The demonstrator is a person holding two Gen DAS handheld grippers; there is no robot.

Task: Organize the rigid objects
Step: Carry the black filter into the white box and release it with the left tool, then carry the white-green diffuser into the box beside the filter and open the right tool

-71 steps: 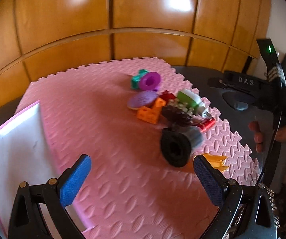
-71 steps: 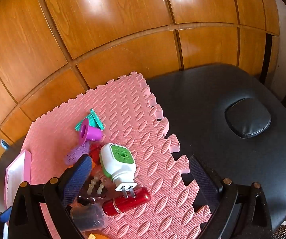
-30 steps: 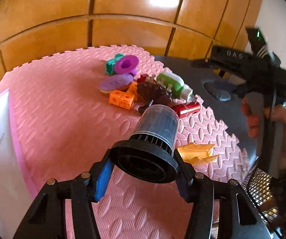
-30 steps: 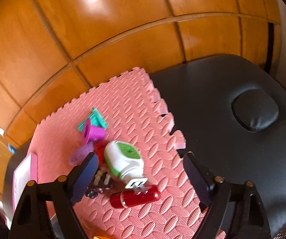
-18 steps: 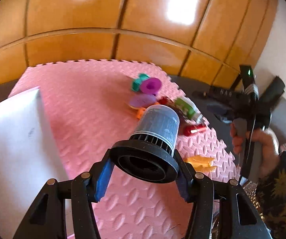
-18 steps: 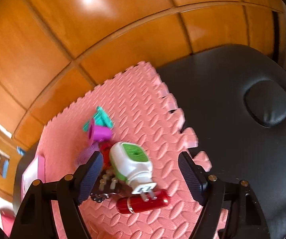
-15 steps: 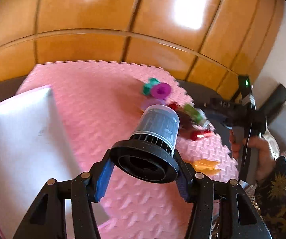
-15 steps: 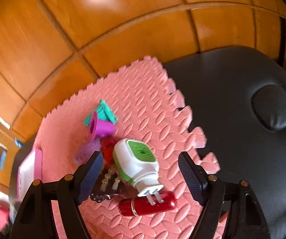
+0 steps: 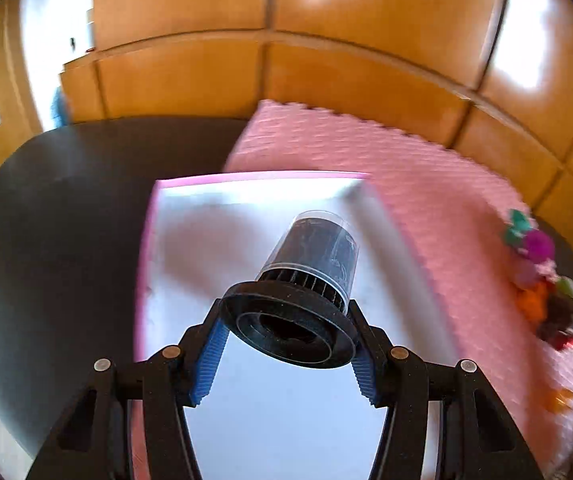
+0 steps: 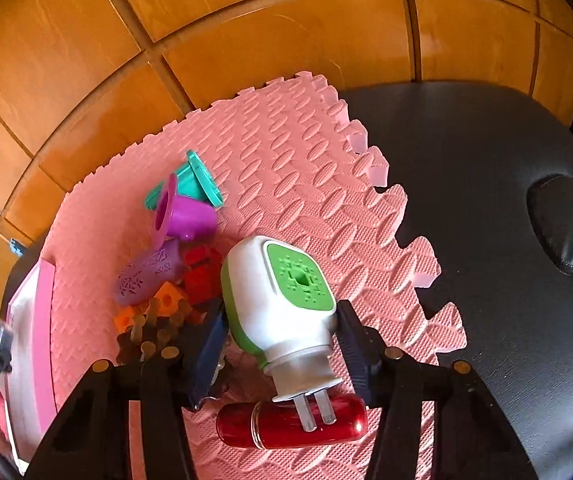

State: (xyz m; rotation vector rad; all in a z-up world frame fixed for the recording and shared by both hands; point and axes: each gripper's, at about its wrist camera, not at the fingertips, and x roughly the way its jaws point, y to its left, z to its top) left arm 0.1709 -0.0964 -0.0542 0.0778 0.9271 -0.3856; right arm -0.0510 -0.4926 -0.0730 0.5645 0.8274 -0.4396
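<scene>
My left gripper [image 9: 286,356] is shut on a black ribbed filter with a clear cap [image 9: 306,280] and holds it above the white tray with a pink rim [image 9: 246,208]. My right gripper [image 10: 282,344] has its blue pads on either side of a white and green plug-in device [image 10: 282,296] on the pink foam mat [image 10: 306,168]; the jaws look closed on it. A red cylinder [image 10: 290,424] lies under the device's prongs.
Beside the plug device lie a purple cup [image 10: 184,212], a teal piece [image 10: 194,180], a lilac oval [image 10: 146,272], red and orange blocks [image 10: 202,272] and a brown spiky piece [image 10: 154,336]. The mat lies on a black padded table [image 10: 486,200]. Wood panels stand behind.
My left gripper took the black filter off the mat and swung left with it over the white tray. My right gripper came down and narrowed around the white and green plug device.
</scene>
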